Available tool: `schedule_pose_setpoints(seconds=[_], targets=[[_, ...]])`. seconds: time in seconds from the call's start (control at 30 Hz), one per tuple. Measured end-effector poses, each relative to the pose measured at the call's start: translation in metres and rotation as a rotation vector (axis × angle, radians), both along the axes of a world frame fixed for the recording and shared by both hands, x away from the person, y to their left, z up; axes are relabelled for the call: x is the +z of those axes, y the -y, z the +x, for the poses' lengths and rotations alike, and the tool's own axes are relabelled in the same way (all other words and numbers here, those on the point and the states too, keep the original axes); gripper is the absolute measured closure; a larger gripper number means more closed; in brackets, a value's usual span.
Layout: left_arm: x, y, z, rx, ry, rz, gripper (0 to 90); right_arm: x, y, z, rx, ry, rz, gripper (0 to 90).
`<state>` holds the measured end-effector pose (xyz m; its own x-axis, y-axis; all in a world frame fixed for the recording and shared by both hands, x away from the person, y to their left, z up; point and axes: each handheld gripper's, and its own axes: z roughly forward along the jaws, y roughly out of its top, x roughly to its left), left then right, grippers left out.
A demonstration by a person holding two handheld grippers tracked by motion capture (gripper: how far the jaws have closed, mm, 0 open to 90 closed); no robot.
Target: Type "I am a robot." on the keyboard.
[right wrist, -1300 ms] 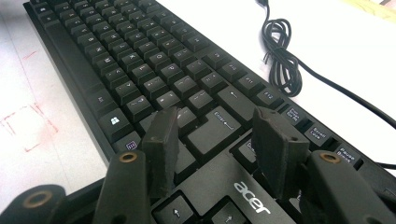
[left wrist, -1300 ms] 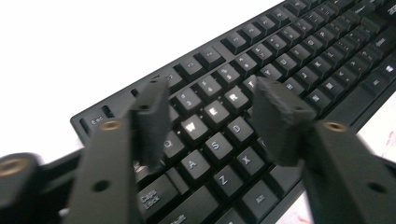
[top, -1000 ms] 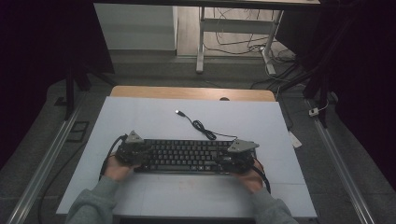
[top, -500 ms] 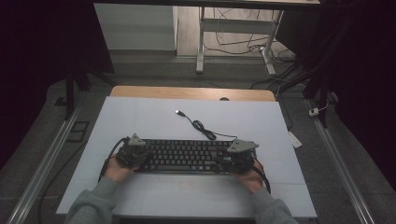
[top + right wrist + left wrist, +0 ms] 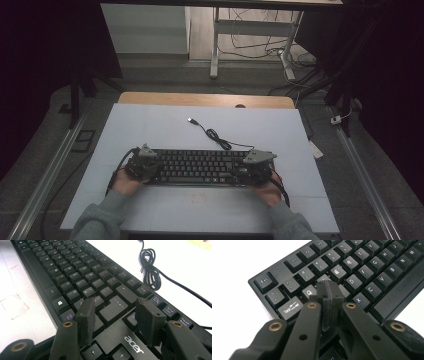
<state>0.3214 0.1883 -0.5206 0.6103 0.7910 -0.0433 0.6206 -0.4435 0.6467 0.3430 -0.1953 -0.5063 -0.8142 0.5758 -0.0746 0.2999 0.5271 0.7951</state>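
Here, on the near half of the pale blue table [image 5: 150,125], a black keyboard [image 5: 197,167] lies lengthwise from left to right, with a gripper at each of its ends. At the left end, the left gripper [image 5: 142,165] sits over the keys, held by the person's left hand [image 5: 125,181], whose grey sleeve [image 5: 100,220] comes in from the near edge. In the left gripper view its two black jaws are pressed together with nothing between them, having just closed, and the joined tip of the left gripper [image 5: 329,293] hangs just above the letter rows of the keyboard [image 5: 367,267], near the Q and the keys beside it; whether the tip touches a key I cannot tell. From the far edge of the keyboard, right of its middle, a black cable [image 5: 215,135] runs away across the table in a small bundled loop and ends in a plug [image 5: 191,120] lying far and left of the loop. At the right end, the right gripper [image 5: 255,167] rests over the keys in the person's right hand [image 5: 269,187]. In the right gripper view its jaws stand apart over the keyboard [image 5: 75,272], and the right gripper [image 5: 116,315] straddles the area of the Enter key without clamping anything; the coiled cable [image 5: 150,272] lies on the table just beyond.
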Motion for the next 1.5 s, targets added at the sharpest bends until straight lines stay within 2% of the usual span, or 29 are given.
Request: schedule_pose_setpoints(seconds=[0.17, 0.33, 0.4, 0.47, 0.57, 0.63, 0.9, 1.23, 1.5], targets=[[0.010, -0.002, -0.004, 0.001, 0.063, -0.053, 88.7, 0.000, 0.000, 0.000, 0.004, 0.001, 0.009, 50.5], [0.019, -0.011, -0.008, 0.049, 0.125, -0.125, 88.3, 0.000, 0.000, 0.000, 0.005, 0.001, 0.006, 50.5], [0.020, -0.015, -0.008, 0.067, 0.133, -0.149, 85.0, 0.000, 0.000, 0.000, 0.002, 0.004, -0.001, 50.4], [0.020, -0.017, -0.007, 0.080, 0.132, -0.160, 76.7, 0.000, 0.000, 0.000, 0.002, 0.003, -0.001, 50.4], [0.020, -0.017, -0.007, 0.100, 0.136, -0.164, 62.6, 0.000, 0.000, 0.001, 0.003, 0.003, 0.000, 50.3], [0.020, -0.017, -0.007, 0.104, 0.137, -0.166, 56.6, 0.000, 0.000, 0.000, 0.002, 0.002, -0.001, 50.3], [0.019, -0.015, -0.006, 0.108, 0.127, -0.157, 43.8, 0.000, 0.000, 0.000, 0.002, 0.003, 0.000, 50.2], [0.018, -0.013, -0.005, 0.108, 0.119, -0.147, 39.1, 0.001, -0.002, -0.001, 0.008, 0.007, 0.005, 50.2], [0.016, -0.011, -0.005, 0.105, 0.110, -0.136, 38.0, 0.003, -0.010, -0.002, 0.036, -0.009, 0.040, 50.6]])
